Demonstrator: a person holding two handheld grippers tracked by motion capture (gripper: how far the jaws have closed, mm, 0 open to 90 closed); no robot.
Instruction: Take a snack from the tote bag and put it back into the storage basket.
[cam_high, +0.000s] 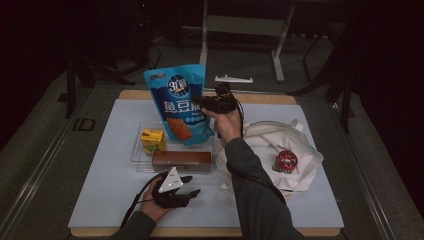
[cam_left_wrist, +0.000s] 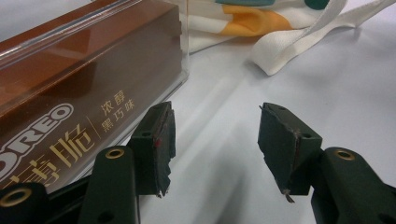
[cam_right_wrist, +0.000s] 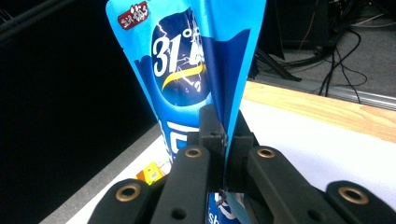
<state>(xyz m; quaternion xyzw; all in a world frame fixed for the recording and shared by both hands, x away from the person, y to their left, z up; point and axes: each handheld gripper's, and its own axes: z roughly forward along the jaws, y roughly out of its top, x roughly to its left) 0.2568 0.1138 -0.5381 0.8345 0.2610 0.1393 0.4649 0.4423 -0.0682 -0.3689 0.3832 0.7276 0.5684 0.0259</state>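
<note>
One glossy blue pouch (cam_right_wrist: 187, 60) pinched by the right hand-held gripper (cam_right_wrist: 226, 140); left hand-held gripper (cam_left_wrist: 215, 140) spread.

White cloth bag (cam_high: 280, 137) with round red tin (cam_high: 285, 160) atop.

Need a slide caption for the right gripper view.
Right gripper shut on the edge of an upright blue snack pouch above the white-covered table.
</note>
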